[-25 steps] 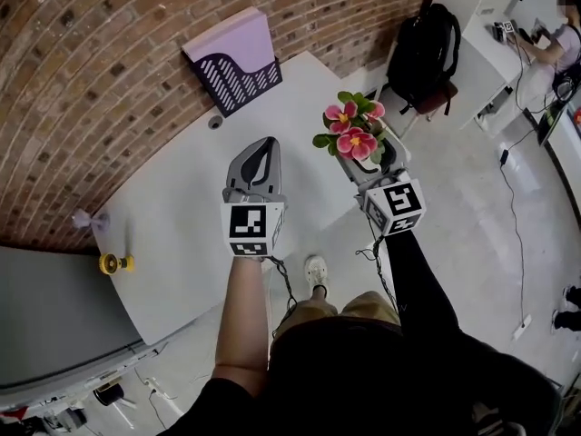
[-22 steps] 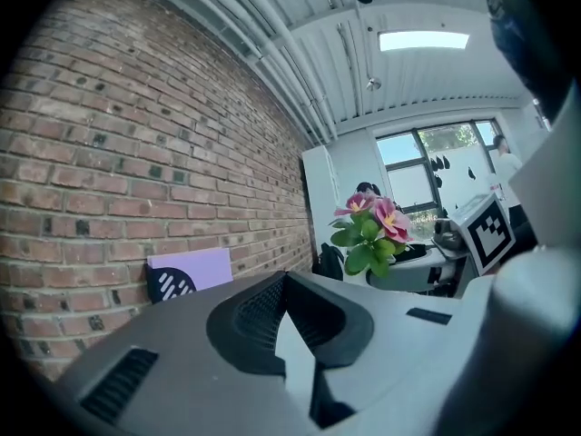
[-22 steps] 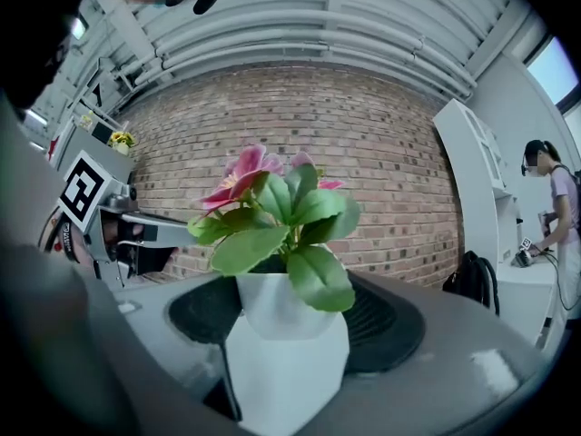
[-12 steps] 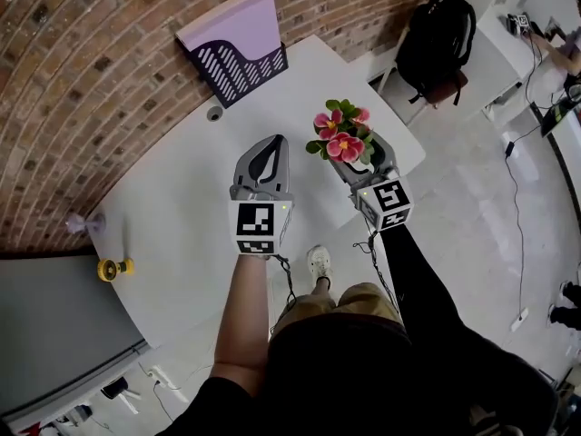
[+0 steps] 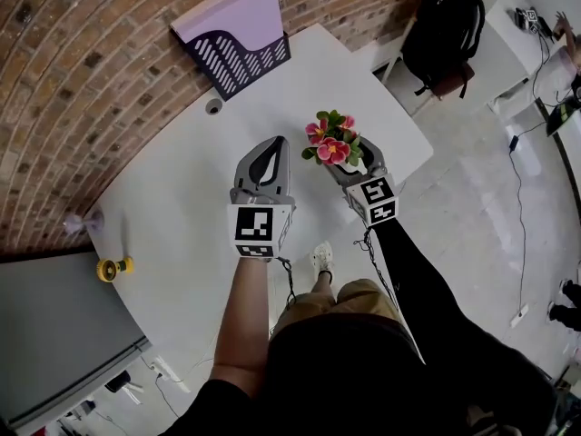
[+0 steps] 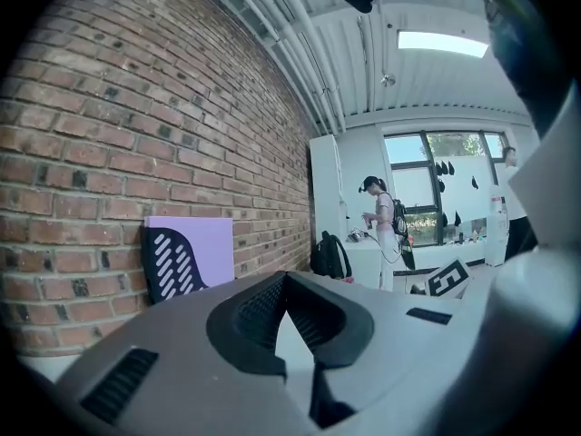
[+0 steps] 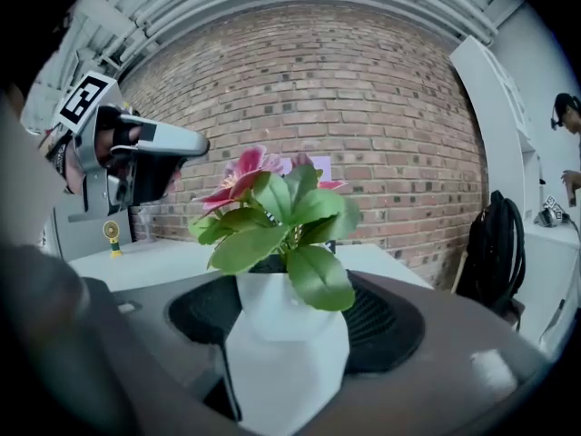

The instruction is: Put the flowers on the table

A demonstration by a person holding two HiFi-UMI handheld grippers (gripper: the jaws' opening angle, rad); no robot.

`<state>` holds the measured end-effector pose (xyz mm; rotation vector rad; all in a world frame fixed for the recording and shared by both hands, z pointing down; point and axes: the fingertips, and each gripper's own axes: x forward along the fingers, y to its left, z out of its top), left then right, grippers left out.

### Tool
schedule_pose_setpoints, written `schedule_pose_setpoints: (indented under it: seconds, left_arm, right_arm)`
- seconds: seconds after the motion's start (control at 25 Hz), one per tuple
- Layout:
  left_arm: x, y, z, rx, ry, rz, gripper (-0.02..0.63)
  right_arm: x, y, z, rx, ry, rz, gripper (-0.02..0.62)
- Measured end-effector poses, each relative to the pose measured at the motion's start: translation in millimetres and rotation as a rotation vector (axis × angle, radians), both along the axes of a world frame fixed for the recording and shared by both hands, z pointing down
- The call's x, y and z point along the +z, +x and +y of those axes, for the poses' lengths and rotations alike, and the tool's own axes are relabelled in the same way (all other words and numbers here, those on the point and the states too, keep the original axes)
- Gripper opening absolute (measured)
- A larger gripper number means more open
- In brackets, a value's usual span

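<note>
Pink flowers (image 5: 329, 140) with green leaves stand in a white faceted pot (image 7: 286, 348). My right gripper (image 5: 349, 165) is shut on that pot and holds it upright above the white table (image 5: 182, 198), near its right end. The right gripper view shows the blooms (image 7: 243, 174) and leaves rising from the pot between the jaws. My left gripper (image 5: 261, 165) hovers over the table just left of the flowers. Its jaws are shut with nothing between them (image 6: 289, 321).
A purple file holder (image 5: 238, 39) stands against the brick wall at the table's far edge. A small grey cap (image 5: 214, 106) lies in front of it. A yellow gadget (image 5: 113, 267) and a small lilac object (image 5: 80, 221) sit at the left. A black backpack (image 5: 445, 30) rests on a chair at the right.
My right gripper has carried the flowers leftward, from off the table's right end to over the tabletop. The left gripper stayed nearly still.
</note>
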<state>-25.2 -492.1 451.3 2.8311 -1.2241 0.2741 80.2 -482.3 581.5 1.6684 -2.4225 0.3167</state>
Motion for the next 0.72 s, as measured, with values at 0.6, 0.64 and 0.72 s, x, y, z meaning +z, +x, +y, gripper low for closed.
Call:
schedule_pose_setpoints:
  seconds: [0.6,0.64,0.72]
  left_arm:
    - [20.0,-20.8,1.0,-0.039,-0.014,-0.064,0.008]
    - [20.9,-22.2,0.6,-0.043,-0.016,-0.066,0.008]
    - [23.7,-25.4,0.6,-0.049,-0.019,-0.072,0.008]
  right_arm:
    - [74.8,-10.4,-9.9,-0.026,-0.132,0.015,0.334]
    - [77.0,-10.8,-12.0,-0.027,-0.135,0.014,0.334]
    - [84.8,-11.4,-14.0,-0.031,-0.15,0.011,0.334]
